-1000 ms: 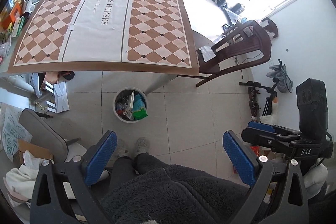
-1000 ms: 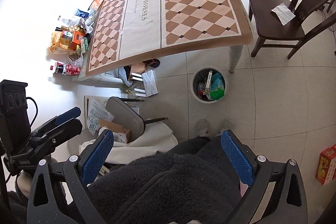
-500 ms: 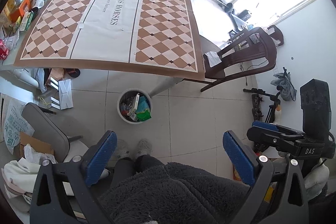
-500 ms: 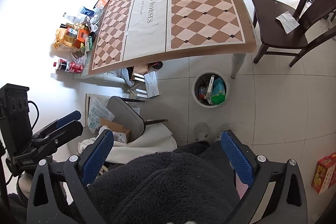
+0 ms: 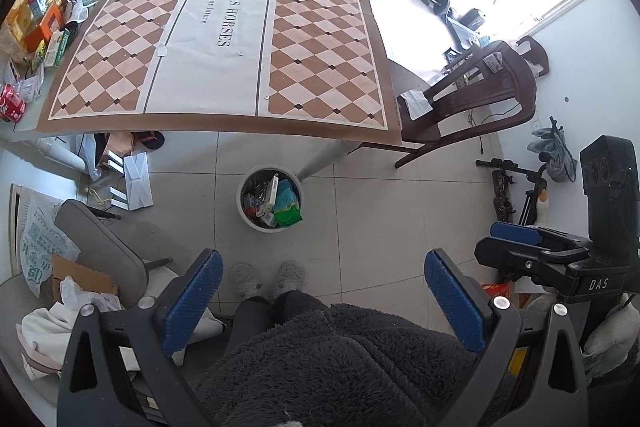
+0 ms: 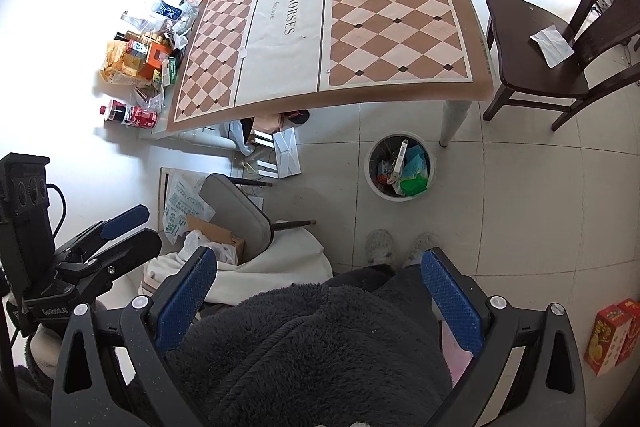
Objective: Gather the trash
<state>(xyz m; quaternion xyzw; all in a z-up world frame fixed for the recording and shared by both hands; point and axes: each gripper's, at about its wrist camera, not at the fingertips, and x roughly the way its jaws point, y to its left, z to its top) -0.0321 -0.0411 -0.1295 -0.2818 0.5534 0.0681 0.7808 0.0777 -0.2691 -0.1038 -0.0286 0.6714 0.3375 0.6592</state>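
A white trash bin (image 5: 243, 187) (image 6: 370, 163), full of wrappers and packets, stands on the tiled floor by a leg of the table. The table (image 5: 224, 27) (image 6: 320, 27) wears a diamond-patterned cloth and its middle is bare. Packaged snacks and boxes (image 5: 36, 23) (image 6: 140, 63) and a cola bottle (image 6: 132, 115) crowd its left end. My left gripper (image 5: 320, 263) is open and holds nothing, high above the person's feet. Beside it, my right gripper (image 6: 319, 259) is likewise open, with nothing between its fingers. A dark fleece sleeve fills the bottom of both views.
A dark wooden chair (image 5: 472, 99) (image 6: 536, 67) with a paper on its seat stands right of the table. A grey chair (image 5: 100, 247) (image 6: 236, 211), bags and a cardboard box lie at the left. Red boxes (image 6: 608, 331) sit on the floor at the right.
Both views have risen and drawn back, so more of the table and its left-end clutter shows. The bin has not moved and both grippers stay open.
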